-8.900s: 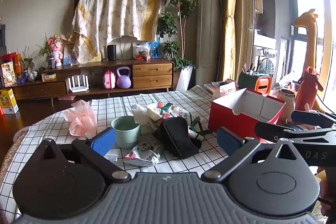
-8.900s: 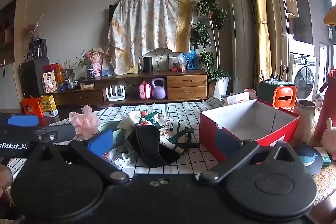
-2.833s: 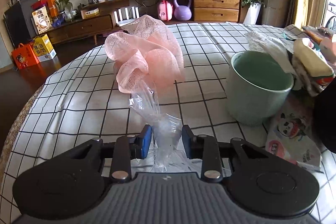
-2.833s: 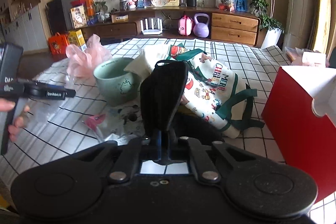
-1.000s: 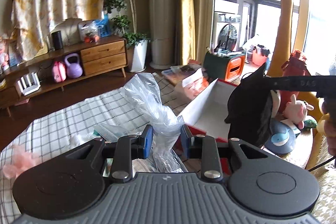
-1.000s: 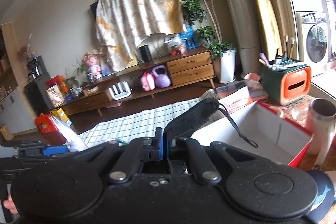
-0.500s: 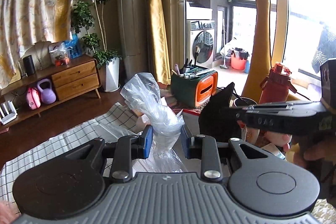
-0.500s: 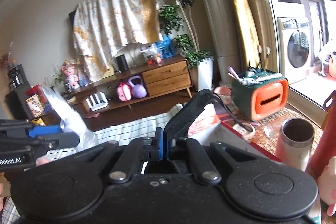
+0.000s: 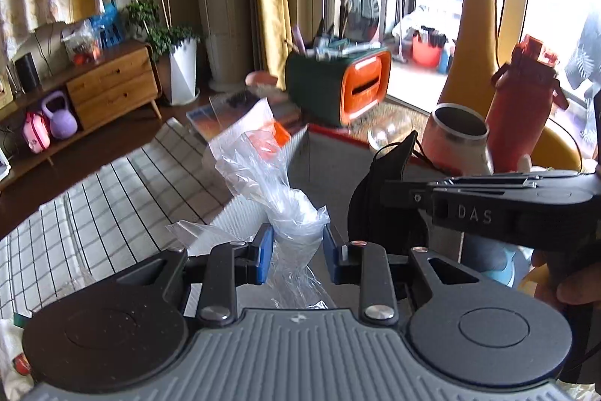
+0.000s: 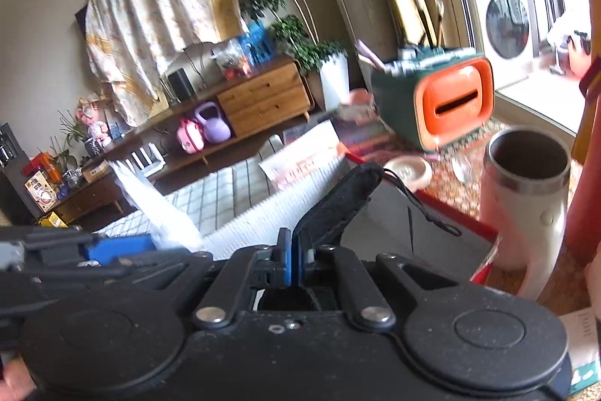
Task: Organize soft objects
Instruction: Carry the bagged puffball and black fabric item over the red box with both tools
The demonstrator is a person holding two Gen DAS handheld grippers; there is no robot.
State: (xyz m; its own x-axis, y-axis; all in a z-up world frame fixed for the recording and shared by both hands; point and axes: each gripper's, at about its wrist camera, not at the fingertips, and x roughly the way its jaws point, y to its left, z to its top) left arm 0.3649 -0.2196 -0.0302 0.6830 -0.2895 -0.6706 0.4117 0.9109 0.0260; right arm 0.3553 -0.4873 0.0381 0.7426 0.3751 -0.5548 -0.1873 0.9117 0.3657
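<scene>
Both grippers carry soft items over the box.
Left gripper [image 9: 295, 248] pinches a crumpled clear plastic bag [image 9: 276, 198]; right gripper [image 10: 296, 260] clamps a black fabric mask [image 10: 338, 203], mid-frame above the red-walled cardboard box [image 10: 465, 226]. Lower well inside before releasing.

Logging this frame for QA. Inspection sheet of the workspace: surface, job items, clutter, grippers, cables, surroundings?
Surface: checked tablecloth, partly in view.
Job's things: clear plastic bag and black mask, both held over the open red box.
Clutter: steel tumbler, red bottle, green-orange organizer.
Grippers: left gripper jaws shut on the bag; right gripper jaws shut on the mask.
Cables: nothing seen on the table; the mask's thin black straps dangle.
Surroundings: wooden sideboard, potted plant, washing machine.
</scene>
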